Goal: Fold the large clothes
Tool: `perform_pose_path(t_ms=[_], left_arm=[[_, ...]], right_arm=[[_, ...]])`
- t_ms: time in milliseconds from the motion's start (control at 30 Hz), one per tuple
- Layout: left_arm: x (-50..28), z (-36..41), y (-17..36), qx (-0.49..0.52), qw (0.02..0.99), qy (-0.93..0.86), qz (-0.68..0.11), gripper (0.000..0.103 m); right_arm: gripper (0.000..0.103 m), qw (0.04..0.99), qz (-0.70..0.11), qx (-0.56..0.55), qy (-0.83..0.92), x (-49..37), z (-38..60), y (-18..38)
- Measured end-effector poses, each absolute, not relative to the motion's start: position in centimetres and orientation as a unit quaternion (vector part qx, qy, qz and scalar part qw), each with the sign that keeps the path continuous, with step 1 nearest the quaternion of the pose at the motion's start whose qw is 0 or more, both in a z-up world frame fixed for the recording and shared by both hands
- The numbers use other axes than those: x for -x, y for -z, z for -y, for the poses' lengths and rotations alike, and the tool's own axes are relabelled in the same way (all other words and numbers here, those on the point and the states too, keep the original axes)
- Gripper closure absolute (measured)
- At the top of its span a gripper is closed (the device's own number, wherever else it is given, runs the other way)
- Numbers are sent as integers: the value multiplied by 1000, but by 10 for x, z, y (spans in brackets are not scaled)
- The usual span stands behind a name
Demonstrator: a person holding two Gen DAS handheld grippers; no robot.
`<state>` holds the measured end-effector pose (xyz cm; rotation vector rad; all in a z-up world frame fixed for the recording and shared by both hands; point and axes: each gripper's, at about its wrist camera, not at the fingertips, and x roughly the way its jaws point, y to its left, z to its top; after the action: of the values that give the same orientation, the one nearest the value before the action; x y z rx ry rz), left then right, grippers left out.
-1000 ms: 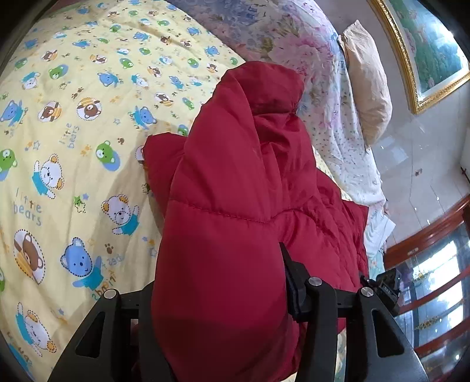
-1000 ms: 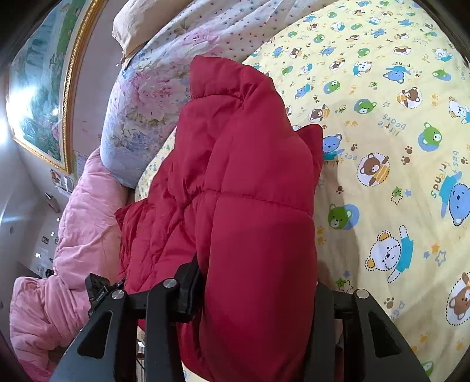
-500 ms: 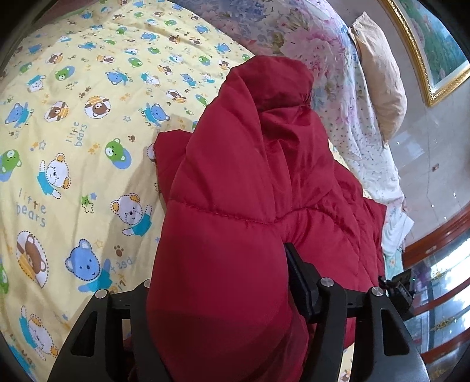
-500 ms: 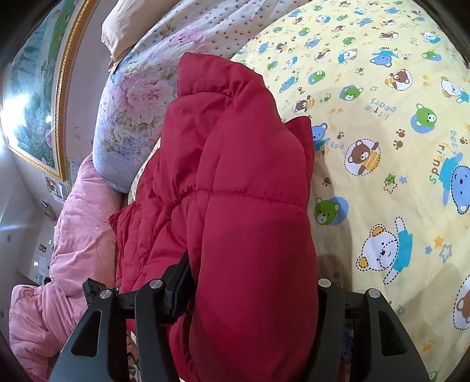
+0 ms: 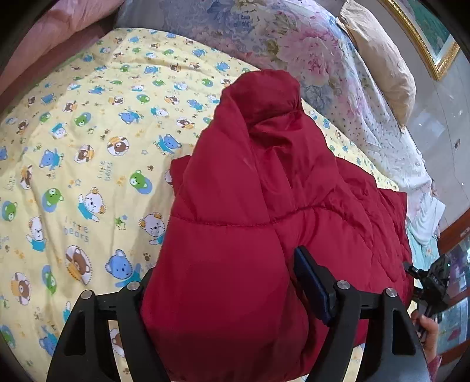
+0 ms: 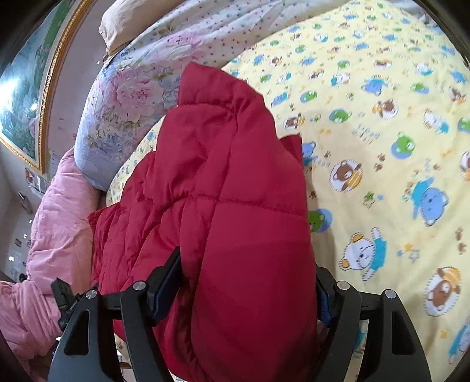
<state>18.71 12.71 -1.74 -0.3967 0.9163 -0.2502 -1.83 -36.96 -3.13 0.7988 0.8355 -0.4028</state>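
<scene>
A red padded jacket lay folded into a thick bundle on a bed covered by a yellow sheet printed with little bears, its long axis running from the near edge away toward the floral quilt heaped at the far side. The narrow, rounded end pointed far; the wide, puffy end bulged near, between the jaws of both tools. On the left, the left gripper had just been opening, its jaws set wide to either side of the bundle's near end; the right pad stood just beside the cloth, and no firm pinch could be told. On the right, the right gripper had likewise just been opening, jaws spread wide about the same end, the jacket bulging between them. A pink quilt lay beyond, beside a beige pillow.
</scene>
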Motion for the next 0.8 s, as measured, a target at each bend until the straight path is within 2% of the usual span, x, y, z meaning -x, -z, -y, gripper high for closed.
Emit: perform_pose_path(t_ms=[67,100,300,600,800], left_arm=[[-186,-133,17,197,874,106,-432,12],[-186,-136,15,201,876,100,-428,11],[-189,-138,-8,166,896,69,-406,11],[-141,-131,-35,147,907,106,-379,11],[-121,-97,-53,98,912,171,-361,11]], right_arm=[[26,820,-388,-375,192,21,370,28],[26,820,-386,-375,195,22,370,26],[26,831,-373,-350,218,28,363,8],[26,864,-344,-258,263,38,341,-36],[26,888,-377,-162,209,-4,290,-38]])
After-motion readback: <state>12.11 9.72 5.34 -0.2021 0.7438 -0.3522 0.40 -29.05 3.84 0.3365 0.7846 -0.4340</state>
